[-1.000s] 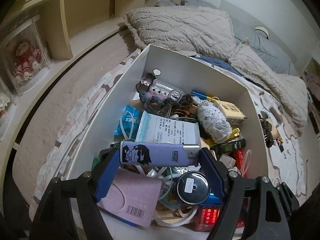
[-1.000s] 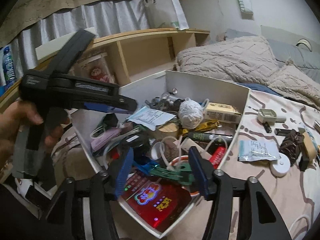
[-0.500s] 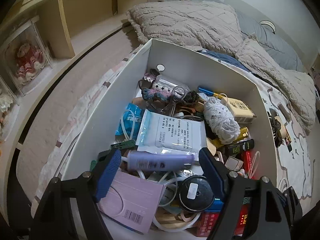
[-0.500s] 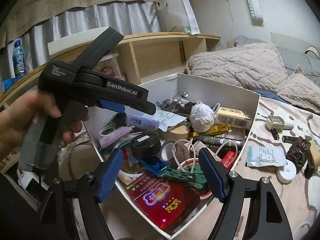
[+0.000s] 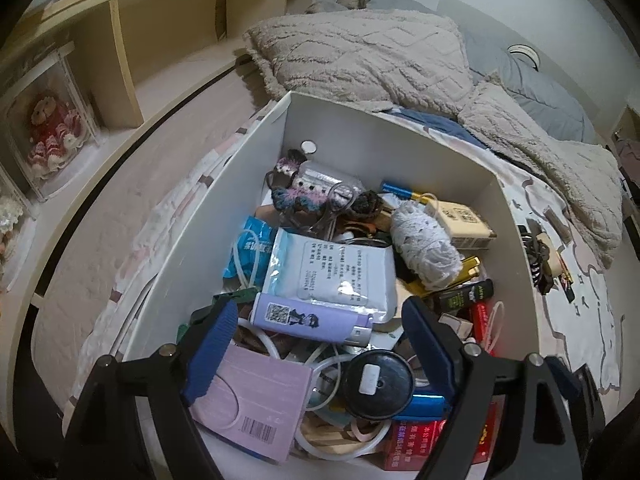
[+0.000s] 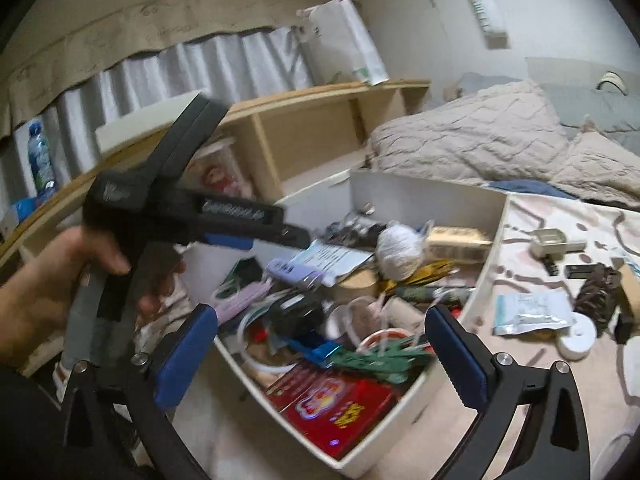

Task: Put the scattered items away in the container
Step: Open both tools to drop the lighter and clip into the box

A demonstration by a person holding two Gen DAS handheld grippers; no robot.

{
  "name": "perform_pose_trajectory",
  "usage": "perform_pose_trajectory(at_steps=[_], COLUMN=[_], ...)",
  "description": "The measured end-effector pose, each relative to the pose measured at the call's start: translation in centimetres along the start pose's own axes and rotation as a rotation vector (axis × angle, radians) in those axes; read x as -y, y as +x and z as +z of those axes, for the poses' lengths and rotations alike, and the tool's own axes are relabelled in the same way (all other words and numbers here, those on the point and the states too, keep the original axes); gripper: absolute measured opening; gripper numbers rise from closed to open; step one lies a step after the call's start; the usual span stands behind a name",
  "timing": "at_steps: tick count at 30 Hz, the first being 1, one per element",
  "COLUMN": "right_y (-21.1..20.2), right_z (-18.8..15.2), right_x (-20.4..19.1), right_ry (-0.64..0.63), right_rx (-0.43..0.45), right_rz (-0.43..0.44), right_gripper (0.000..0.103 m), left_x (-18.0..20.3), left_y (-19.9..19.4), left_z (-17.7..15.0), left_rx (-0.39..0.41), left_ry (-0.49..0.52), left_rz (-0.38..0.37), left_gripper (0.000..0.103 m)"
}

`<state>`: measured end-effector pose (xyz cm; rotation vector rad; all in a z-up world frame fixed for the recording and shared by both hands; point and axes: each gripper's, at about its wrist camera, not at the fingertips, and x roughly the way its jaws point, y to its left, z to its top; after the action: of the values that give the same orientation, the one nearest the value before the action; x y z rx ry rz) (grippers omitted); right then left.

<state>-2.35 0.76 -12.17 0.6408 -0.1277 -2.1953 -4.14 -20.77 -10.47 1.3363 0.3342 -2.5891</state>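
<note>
A white box on the bed holds several small items. A purple lighter lies in it on a white packet, free of my left gripper, which is open and empty just above the box. The box also shows in the right wrist view, with the lighter inside. My right gripper is open and empty above the box's near corner. Scattered on the bed right of the box lie a white packet, a brown hair claw and a white round disc.
A wooden shelf unit runs along the left, with a doll in a clear case. Beige pillows and a blanket lie behind the box. My hand holds the left gripper's black handle left of the box.
My left gripper opened and let go of the purple lighter, which dropped into the box and rolled over. Both grippers pulled back and up a little.
</note>
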Motion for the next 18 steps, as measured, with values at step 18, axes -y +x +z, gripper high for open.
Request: perform_pose_trajectory(at_steps=[18], right_y=[-5.0], right_z=[2.9], right_x=[4.3], right_ry=[0.060], right_rx=[0.047], right_rz=[-0.185], right_gripper=[0.103], left_x=[2.9], left_y=[-3.9], left_z=[1.1], left_rx=[0.179], left_ry=[0.067], left_rz=[-0.019], left_gripper=[0.103])
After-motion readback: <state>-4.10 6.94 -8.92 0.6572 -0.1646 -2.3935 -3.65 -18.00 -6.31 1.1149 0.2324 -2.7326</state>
